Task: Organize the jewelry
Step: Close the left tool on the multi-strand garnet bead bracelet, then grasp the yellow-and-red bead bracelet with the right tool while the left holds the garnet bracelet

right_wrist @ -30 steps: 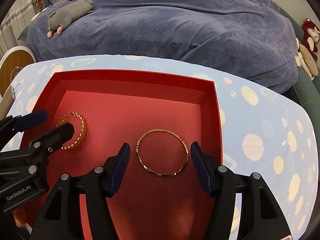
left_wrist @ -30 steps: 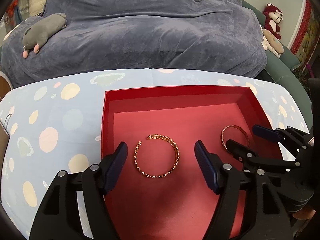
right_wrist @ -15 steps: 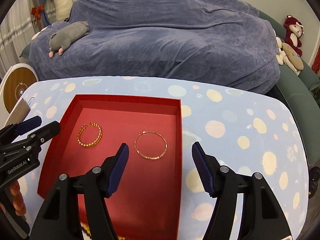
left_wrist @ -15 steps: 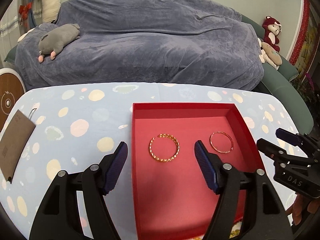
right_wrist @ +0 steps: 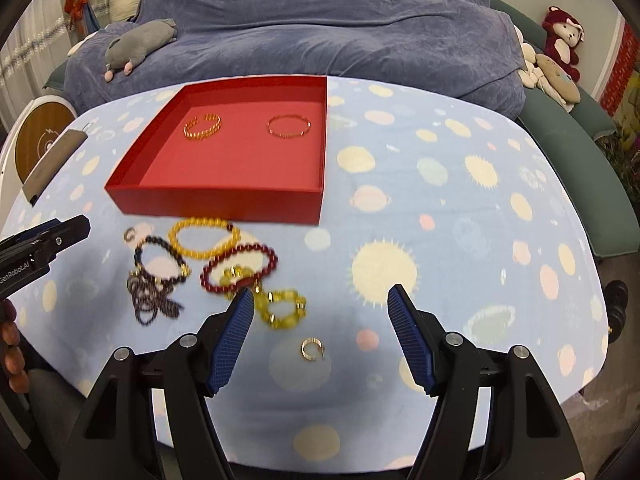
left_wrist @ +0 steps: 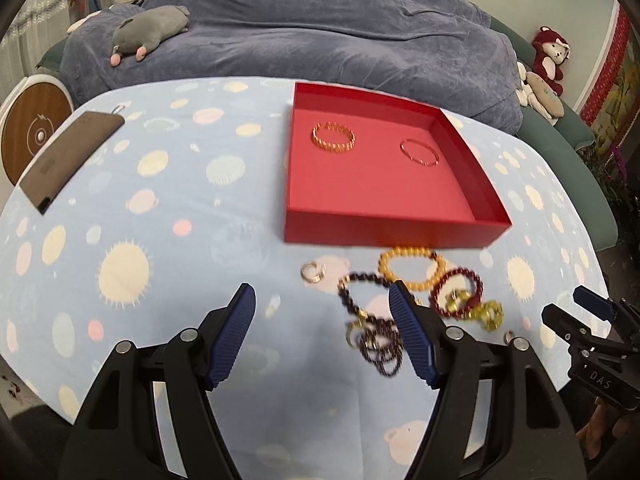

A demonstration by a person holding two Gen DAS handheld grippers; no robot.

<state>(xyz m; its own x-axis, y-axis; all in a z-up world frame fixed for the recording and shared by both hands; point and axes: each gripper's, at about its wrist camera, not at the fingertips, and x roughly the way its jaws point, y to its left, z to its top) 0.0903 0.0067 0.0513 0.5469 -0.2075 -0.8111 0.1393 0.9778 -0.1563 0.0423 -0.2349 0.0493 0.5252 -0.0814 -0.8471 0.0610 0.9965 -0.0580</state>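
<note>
Bracelets (right_wrist: 202, 125) flat in red tray (right_wrist: 216, 200), beaded strands (right_wrist: 204, 238) lying before it, left tongs (left_wrist: 322, 330) and right tongs (right_wrist: 320, 334) spread, empty

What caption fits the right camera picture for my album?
Open right gripper above loose bracelets; two bangles in the red box.

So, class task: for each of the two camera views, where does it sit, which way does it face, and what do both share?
Left wrist: on the left gripper, angled down at the table; its open fingers show, the right gripper at the right edge.
Right wrist: on the right gripper, likewise; a hand shows at the left edge.
Shared: red tray holding two gold bangles, beaded bracelets in front.
</note>
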